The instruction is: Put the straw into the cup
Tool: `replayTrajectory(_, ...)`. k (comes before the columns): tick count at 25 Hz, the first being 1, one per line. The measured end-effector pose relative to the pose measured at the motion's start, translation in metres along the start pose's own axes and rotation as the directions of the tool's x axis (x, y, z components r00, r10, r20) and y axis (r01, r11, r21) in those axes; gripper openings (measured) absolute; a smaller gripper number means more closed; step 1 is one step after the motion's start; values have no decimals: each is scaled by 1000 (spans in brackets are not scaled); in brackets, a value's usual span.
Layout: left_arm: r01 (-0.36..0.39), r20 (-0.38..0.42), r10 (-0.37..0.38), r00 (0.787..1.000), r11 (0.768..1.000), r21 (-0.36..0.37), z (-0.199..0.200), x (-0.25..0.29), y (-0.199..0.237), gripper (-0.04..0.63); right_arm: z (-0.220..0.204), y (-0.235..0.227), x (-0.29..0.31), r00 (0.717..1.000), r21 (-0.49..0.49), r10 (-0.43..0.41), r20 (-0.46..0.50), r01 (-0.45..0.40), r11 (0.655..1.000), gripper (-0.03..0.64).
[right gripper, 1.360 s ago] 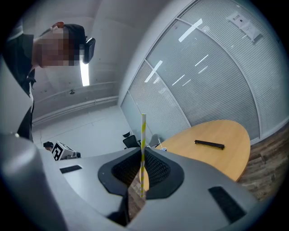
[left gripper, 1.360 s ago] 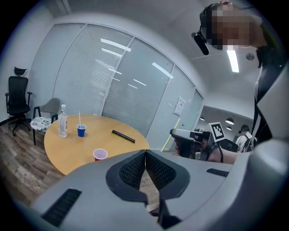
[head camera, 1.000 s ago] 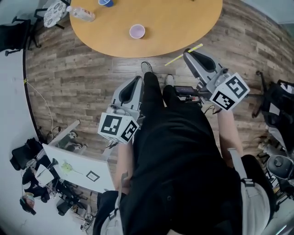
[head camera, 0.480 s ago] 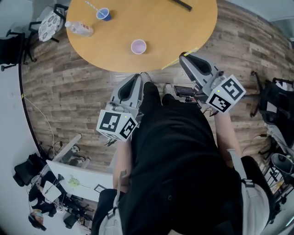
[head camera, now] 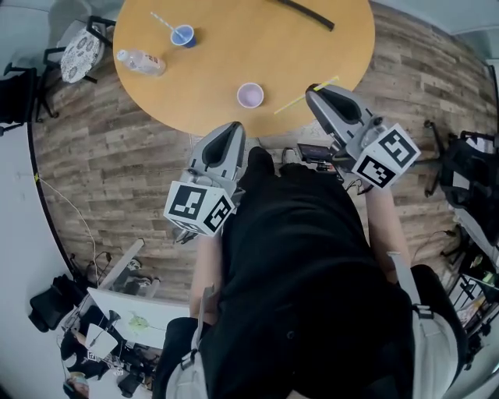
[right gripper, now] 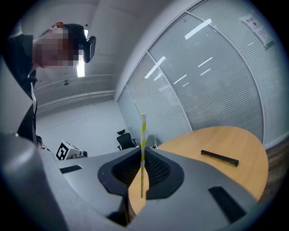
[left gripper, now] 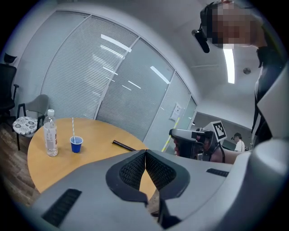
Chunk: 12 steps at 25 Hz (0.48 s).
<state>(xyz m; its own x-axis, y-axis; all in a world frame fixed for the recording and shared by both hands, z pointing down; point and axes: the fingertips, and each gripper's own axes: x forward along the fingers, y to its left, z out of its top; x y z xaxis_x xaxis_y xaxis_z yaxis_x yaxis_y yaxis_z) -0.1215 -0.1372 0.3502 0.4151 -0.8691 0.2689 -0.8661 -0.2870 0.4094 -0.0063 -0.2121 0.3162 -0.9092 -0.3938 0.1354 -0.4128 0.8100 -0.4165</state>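
An empty pale purple cup (head camera: pixel 250 95) stands near the front edge of the round wooden table (head camera: pixel 234 47). My right gripper (head camera: pixel 313 92) (right gripper: pixel 142 152) is shut on a yellow-and-white striped straw (head camera: pixel 292 104) (right gripper: pixel 142 149), which crosses its jaws and sticks out on both sides. It hovers at the table's edge, to the right of the cup. My left gripper (head camera: pixel 235 127) (left gripper: pixel 145 153) is shut on nothing, just short of the table edge and below the cup. The left gripper view shows the right gripper (left gripper: pixel 192 140) but not the purple cup.
A blue cup (head camera: pixel 182 36) (left gripper: pixel 76 144) with a straw in it and a water bottle (head camera: pixel 141 61) (left gripper: pixel 50 139) stand at the table's far left. A black bar (head camera: pixel 304 13) (right gripper: pixel 220 156) lies at the far side. Chairs stand beyond the table's left.
The person has stepped closer to the table. Both grippers have come forward to its edge, and the right one now holds the straw over the tabletop beside the purple cup.
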Motion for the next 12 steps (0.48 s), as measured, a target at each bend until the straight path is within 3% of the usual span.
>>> replayTrajectory(12,71,-28,-71,997,997,11,14,8,39,15,-7,-8,51,999,31,-36,-12,37,999,34)
